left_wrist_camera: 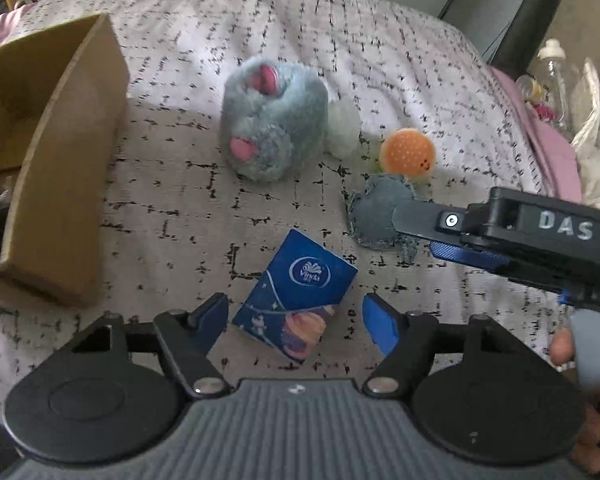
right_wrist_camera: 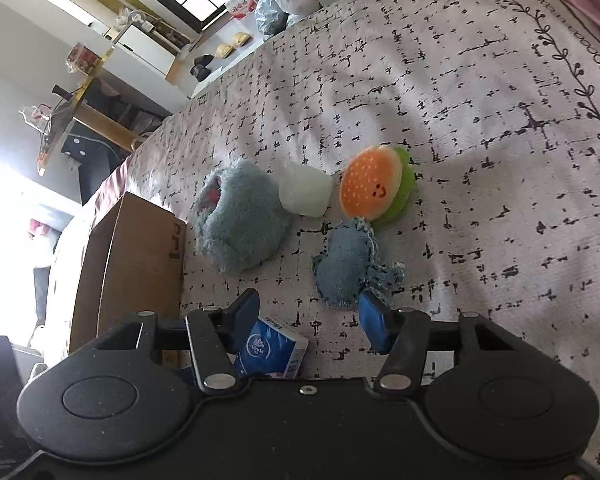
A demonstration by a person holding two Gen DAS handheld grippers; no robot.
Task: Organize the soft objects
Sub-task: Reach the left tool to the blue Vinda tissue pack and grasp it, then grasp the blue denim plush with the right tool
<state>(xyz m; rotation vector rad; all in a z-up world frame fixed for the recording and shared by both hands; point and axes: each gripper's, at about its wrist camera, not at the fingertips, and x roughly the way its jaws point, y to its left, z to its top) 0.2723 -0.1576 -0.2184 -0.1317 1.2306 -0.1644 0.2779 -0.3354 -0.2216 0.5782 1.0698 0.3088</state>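
Observation:
Soft things lie on a patterned bedspread (left_wrist_camera: pixel 180 208): a fluffy grey plush (left_wrist_camera: pixel 274 120), a white soft block (left_wrist_camera: pixel 343 128), an orange and green burger toy (left_wrist_camera: pixel 408 155), a blue denim pouch (left_wrist_camera: pixel 374 216) and a blue tissue pack (left_wrist_camera: pixel 296 294). My left gripper (left_wrist_camera: pixel 294 320) is open, its fingers on either side of the tissue pack. My right gripper (right_wrist_camera: pixel 306 318) is open just in front of the denim pouch (right_wrist_camera: pixel 346 264); in the left wrist view its finger reaches over the pouch. The right wrist view also shows the plush (right_wrist_camera: pixel 240 216), block (right_wrist_camera: pixel 306 190), burger (right_wrist_camera: pixel 374 188) and tissue pack (right_wrist_camera: pixel 270 354).
An open cardboard box (left_wrist_camera: pixel 64 168) stands at the left on the bed, also in the right wrist view (right_wrist_camera: pixel 136 264). A pink pillow edge (left_wrist_camera: pixel 548 148), a clear bottle (left_wrist_camera: pixel 552 76) and plastic bags lie at the right. Furniture and shelves stand beyond the bed.

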